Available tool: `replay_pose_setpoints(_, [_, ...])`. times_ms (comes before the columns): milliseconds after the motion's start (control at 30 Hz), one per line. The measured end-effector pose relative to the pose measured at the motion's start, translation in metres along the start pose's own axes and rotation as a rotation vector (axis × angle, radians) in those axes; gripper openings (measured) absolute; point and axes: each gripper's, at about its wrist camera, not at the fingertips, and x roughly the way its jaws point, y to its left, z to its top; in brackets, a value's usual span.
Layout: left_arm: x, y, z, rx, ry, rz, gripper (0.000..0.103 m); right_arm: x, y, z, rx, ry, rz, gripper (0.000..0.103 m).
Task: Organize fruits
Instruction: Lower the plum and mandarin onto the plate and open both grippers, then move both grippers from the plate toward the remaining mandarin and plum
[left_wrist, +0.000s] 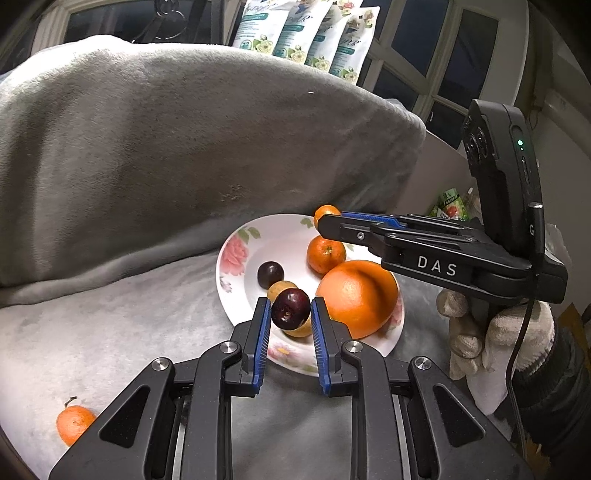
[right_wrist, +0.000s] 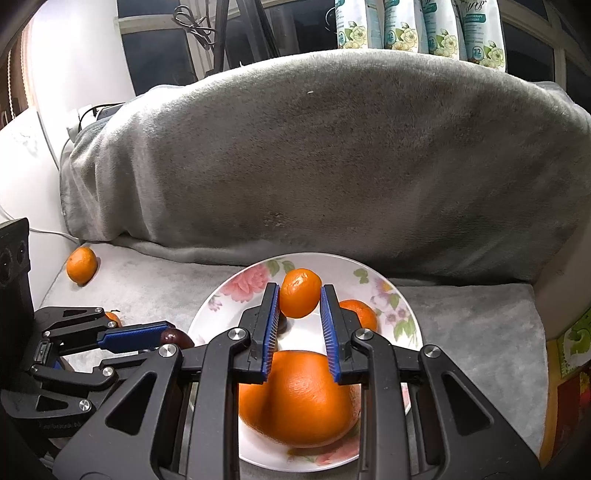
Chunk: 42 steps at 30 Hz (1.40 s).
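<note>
A floral white plate (left_wrist: 240, 236) (right_wrist: 236, 295) sits on a grey blanket. On it lie a large orange (left_wrist: 356, 297) (right_wrist: 299, 398), a mandarin (left_wrist: 325, 254) (right_wrist: 360, 314), a dark plum (left_wrist: 270, 274) and a yellowish fruit (left_wrist: 280, 288). My left gripper (left_wrist: 288, 314) is shut on a second dark plum (left_wrist: 290, 308) (right_wrist: 173, 336) above the plate's near rim. My right gripper (right_wrist: 299, 299) (left_wrist: 327, 221) is shut on a small mandarin (right_wrist: 300, 292) (left_wrist: 325, 211) above the plate.
A loose mandarin (left_wrist: 74, 424) (right_wrist: 82, 270) lies on the blanket (left_wrist: 110, 332) left of the plate; another orange fruit (right_wrist: 112, 318) peeks out behind the left gripper. A blanket-covered backrest (left_wrist: 184, 147) rises behind. Pouches (left_wrist: 306, 33) stand on the sill.
</note>
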Motion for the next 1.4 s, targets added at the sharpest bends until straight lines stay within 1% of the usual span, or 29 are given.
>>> replay_pose_setpoints(167, [0.001, -0.001, 0.001, 0.005, -0.005, 0.001, 0.021, 0.0, -0.001, 0.001, -0.001, -0.004, -0.005, 0.024])
replay_pose_setpoints(200, [0.001, -0.002, 0.002, 0.01, -0.005, 0.002, 0.023, 0.0, 0.0, 0.001, -0.002, -0.004, -0.005, 0.024])
replay_pose_setpoints(233, [0.001, -0.003, 0.002, 0.013, -0.004, 0.001, 0.031, 0.0, 0.0, 0.001, -0.004, -0.003, -0.006, 0.024])
replay_pose_setpoints(267, [0.001, -0.003, 0.002, 0.013, -0.005, -0.002, 0.034, 0.0, 0.0, 0.001, -0.006, -0.004, -0.009, 0.028])
replay_pose_setpoints(300, [0.001, -0.003, 0.002, 0.013, -0.004, -0.008, 0.036, 0.0, 0.001, 0.001, -0.008, -0.005, -0.011, 0.033])
replay_pose_setpoints(333, [0.001, -0.003, 0.002, 0.013, -0.003, -0.008, 0.04, -0.001, 0.001, 0.001, -0.007, -0.008, -0.012, 0.046])
replay_pose_setpoints(367, [0.001, -0.003, 0.002, 0.011, -0.003, -0.006, 0.048, -0.002, 0.0, 0.002, -0.004, -0.014, -0.014, 0.057])
replay_pose_setpoints(433, [0.0, -0.002, 0.001, 0.008, -0.006, -0.007, 0.056, -0.005, 0.0, 0.002, 0.004, -0.03, -0.02, 0.063])
replay_pose_setpoints(500, [-0.001, -0.003, 0.001, 0.009, -0.006, -0.006, 0.064, -0.008, -0.001, 0.003, 0.01, -0.04, -0.023, 0.074])
replay_pose_setpoints(533, [-0.001, -0.003, 0.001, 0.011, -0.004, -0.006, 0.07, -0.009, -0.002, 0.004, 0.014, -0.046, -0.03, 0.083])
replay_pose_setpoints(567, [-0.002, -0.004, 0.001, 0.013, -0.001, -0.005, 0.074, -0.011, -0.002, 0.004, 0.016, -0.056, -0.039, 0.089])
replay_pose_setpoints(633, [-0.002, -0.006, 0.0, 0.023, 0.003, 0.004, 0.077, -0.014, -0.003, 0.005, 0.016, -0.072, -0.045, 0.092])
replay_pose_setpoints(933, [-0.004, -0.011, 0.001, 0.049, 0.001, 0.039, 0.077, -0.02, 0.001, 0.007, 0.013, -0.089, -0.055, 0.1])
replay_pose_setpoints(1233, [-0.017, -0.014, 0.002, 0.062, -0.03, 0.069, 0.078, -0.03, 0.003, 0.006, 0.027, -0.098, -0.053, 0.101])
replay_pose_setpoints(1400, [-0.031, -0.014, 0.001, 0.066, -0.054, 0.076, 0.078, -0.041, 0.005, 0.005, 0.042, -0.114, -0.051, 0.101])
